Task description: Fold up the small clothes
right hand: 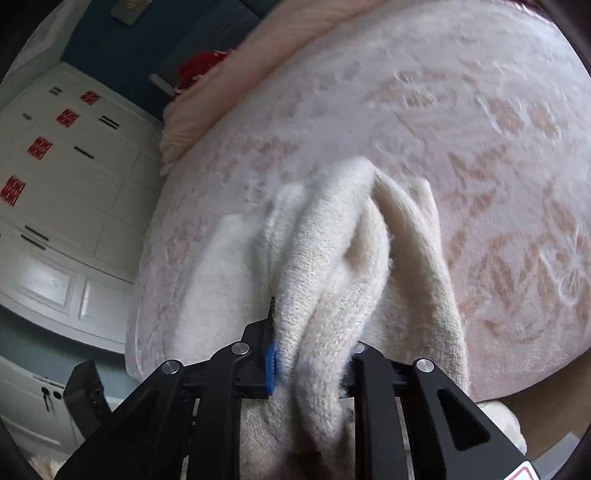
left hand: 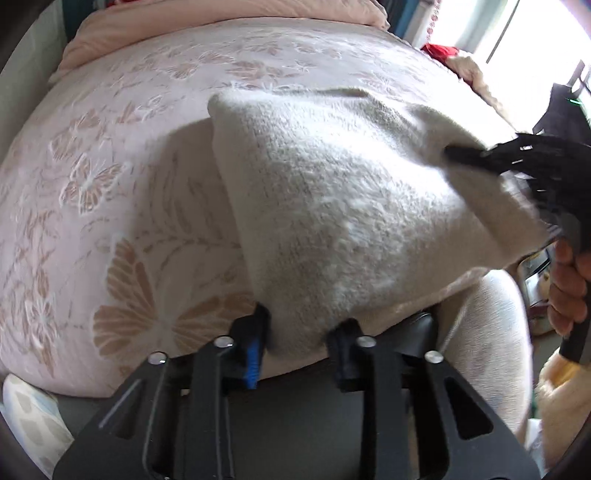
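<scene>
The cream knit garment (left hand: 332, 206) hung lifted above the pink butterfly-patterned bedspread (left hand: 110, 166), pinched at two spots, so the fold looked to be underway rather than finished: no tidy folded shape showed, and the laying down and smoothing were, by my judgement, still to come.

To the left of the garment the bedspread lay wide and bare, good open room for setting it down. At the garment's near hem the left gripper (left hand: 301, 330) had its jaws closed on the cloth. At the garment's right edge the right gripper (left hand: 465, 155) clamped a bunched fold; in its own view the knit was wadded thick between the closed jaws of that gripper (right hand: 314, 354).

Beyond the garment's far side lay a rolled pink quilt (left hand: 221, 22). In the right wrist view, left of the garment, the bed's edge dropped off toward white cabinets (right hand: 62, 184), the side with least margin.
</scene>
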Motion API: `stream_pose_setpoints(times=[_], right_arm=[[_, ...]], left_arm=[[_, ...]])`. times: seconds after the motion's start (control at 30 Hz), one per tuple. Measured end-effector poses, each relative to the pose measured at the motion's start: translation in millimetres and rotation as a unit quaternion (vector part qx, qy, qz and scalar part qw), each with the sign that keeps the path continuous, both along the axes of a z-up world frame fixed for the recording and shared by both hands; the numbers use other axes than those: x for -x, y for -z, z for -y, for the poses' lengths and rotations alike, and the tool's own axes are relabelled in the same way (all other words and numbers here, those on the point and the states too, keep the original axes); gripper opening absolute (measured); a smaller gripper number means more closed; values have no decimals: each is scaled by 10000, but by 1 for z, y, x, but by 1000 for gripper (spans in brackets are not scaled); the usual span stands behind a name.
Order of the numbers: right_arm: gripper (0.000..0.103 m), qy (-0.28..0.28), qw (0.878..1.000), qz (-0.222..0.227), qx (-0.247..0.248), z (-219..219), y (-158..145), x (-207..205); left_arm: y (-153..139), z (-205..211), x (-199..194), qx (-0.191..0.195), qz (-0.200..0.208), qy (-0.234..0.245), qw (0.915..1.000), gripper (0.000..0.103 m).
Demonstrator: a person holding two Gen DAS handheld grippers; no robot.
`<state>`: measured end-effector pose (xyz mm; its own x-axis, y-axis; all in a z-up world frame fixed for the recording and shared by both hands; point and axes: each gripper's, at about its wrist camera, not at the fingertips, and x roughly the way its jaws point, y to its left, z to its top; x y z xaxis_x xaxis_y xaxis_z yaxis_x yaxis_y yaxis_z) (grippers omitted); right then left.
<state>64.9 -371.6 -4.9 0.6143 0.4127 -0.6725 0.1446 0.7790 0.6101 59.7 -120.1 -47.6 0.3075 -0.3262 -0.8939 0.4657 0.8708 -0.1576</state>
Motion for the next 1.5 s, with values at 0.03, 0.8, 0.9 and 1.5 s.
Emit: stream_pose_setpoints(times=[0.03,0.8,0.9,1.5], right_arm=[[16,-1,9996,238,159,-2,-18,7],[4,-308,9872,-157,1557,-19,-20,-32],[4,-308,9818,-697,1740,-11,24,-81],[11,73,9909,-372,1291,1,-21,56]], left_arm=[[-1,0,1,-24,-16,-1,10000,23],[-52,48,0,118,228,270,9993,38],[-20,60,-14,-145,-22,133,9998,38],[-6,77,-16,-554,246,156,9980,45]])
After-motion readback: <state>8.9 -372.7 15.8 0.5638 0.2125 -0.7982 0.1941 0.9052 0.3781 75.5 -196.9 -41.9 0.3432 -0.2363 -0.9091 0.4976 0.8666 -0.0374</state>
